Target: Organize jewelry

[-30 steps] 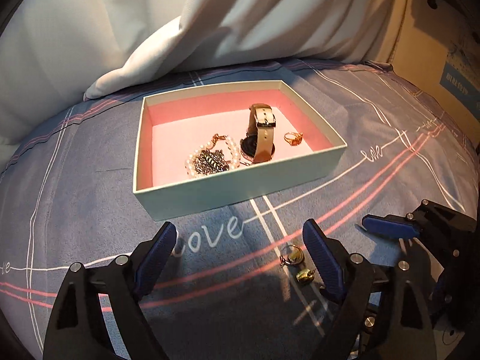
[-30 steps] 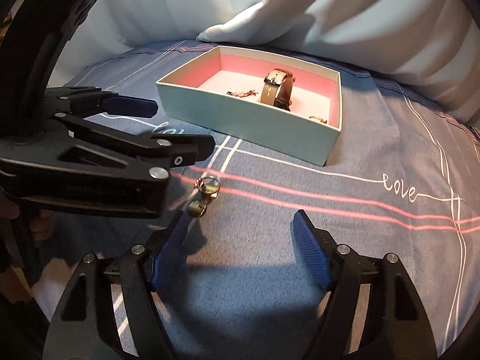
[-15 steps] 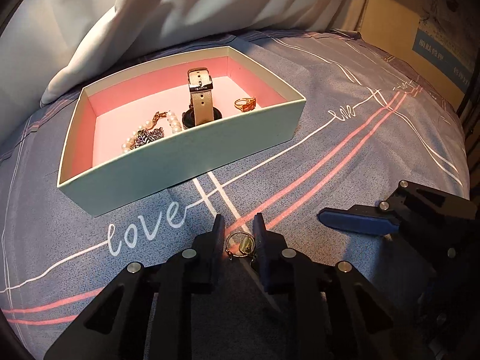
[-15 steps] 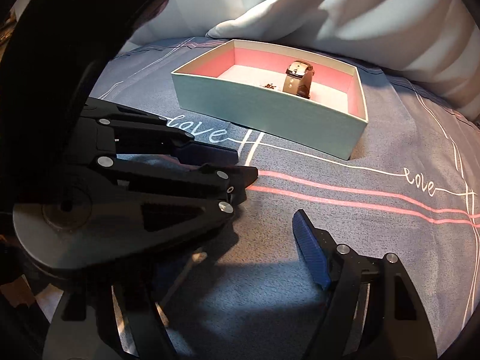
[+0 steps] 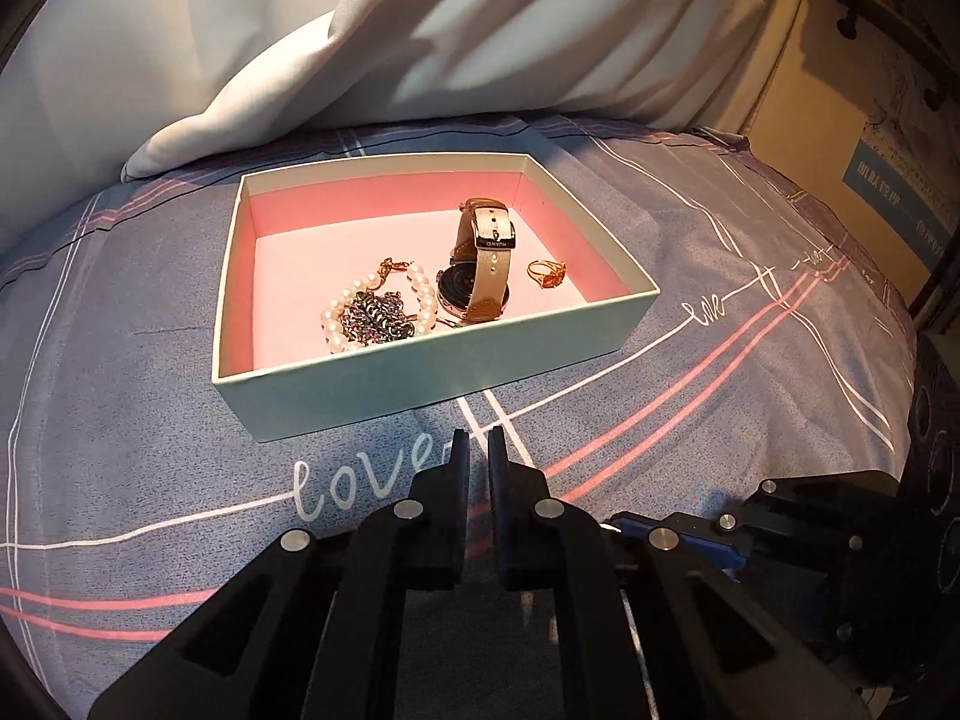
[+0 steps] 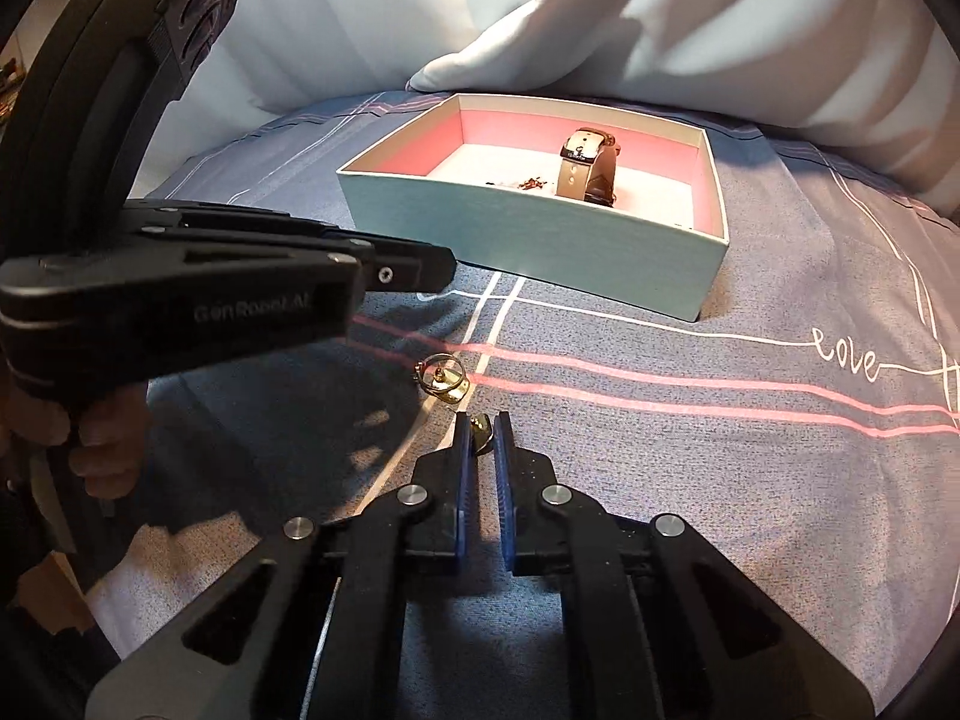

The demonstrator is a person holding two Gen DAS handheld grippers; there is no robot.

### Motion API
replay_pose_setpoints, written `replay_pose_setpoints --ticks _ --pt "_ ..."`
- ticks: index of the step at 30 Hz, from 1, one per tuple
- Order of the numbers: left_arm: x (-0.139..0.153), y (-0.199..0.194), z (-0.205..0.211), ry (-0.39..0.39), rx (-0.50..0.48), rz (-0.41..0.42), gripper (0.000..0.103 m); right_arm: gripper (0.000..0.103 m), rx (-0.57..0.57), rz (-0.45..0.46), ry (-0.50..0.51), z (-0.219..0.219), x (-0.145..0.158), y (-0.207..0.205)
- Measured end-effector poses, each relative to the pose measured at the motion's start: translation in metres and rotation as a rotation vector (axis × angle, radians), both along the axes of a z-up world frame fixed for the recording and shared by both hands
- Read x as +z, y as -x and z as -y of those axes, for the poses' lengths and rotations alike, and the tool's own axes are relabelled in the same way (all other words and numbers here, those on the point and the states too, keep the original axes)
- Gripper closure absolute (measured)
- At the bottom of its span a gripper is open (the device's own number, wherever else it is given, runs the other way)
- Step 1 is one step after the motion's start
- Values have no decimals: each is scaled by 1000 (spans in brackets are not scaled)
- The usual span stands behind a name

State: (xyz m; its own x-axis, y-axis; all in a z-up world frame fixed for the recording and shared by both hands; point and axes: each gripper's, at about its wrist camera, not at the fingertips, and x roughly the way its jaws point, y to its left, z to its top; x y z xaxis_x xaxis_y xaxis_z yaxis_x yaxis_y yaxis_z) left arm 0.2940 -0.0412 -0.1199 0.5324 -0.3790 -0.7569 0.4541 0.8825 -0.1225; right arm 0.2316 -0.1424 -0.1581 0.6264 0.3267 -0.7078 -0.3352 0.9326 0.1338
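Both hand-held grippers are over the bed [image 5: 150,312], near its front edge, pointing down at the striped grey sheet.

Left hand-held gripper [image 5: 478,450]: jaws pressed together, nothing visible between them from its own camera. In the right view it sits off to the left, above the sheet, tips short of the box [image 6: 540,252]. A hand [image 6: 102,438] shows under it.

Right hand-held gripper [image 6: 482,429]: jaws closing, pinching a small gold earring [image 6: 482,426] at the tips, just above the sheet.

Second gold piece, a ring-shaped one [image 6: 443,379], lies loose on the sheet just beyond the right tips, beside the pink stripes. Can't tell if it's linked to the pinched one.

The box sits mid-bed towards the far edge, just in front of the white duvet [image 5: 420,48]. Mint outside, pink inside, open top. In it:
- watch [image 5: 486,264] with tan strap, standing on its side, right of centre
- pearl bracelet [image 5: 384,306] with a dark chain [image 5: 375,321] piled on it, near the front wall
- gold ring [image 5: 547,273] right of the watch, apart from it

Cardboard carton [image 5: 888,180] stands off the bed's right edge.
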Motion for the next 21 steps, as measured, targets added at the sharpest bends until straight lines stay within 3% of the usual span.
replay_pose_setpoints --ticks 11,15,16,17,18,21 --pt "17 4 -6 10 16 31 96 95 -18 54 -14 10 22 -5" --pt "17 3 -1 0 13 28 96 95 -8 23 -6 10 21 -8" --pt "14 4 -1 -3 11 20 96 90 0 2 0 8 17 -10" --pt "11 5 -1 -8 13 12 96 71 1 -9 14 5 13 -9" --pt "8 7 0 -10 11 7 96 62 1 -1 27 3 11 -7" --pt "-1 11 2 -27 5 -4 96 59 18 -13 55 -5 1 -8"
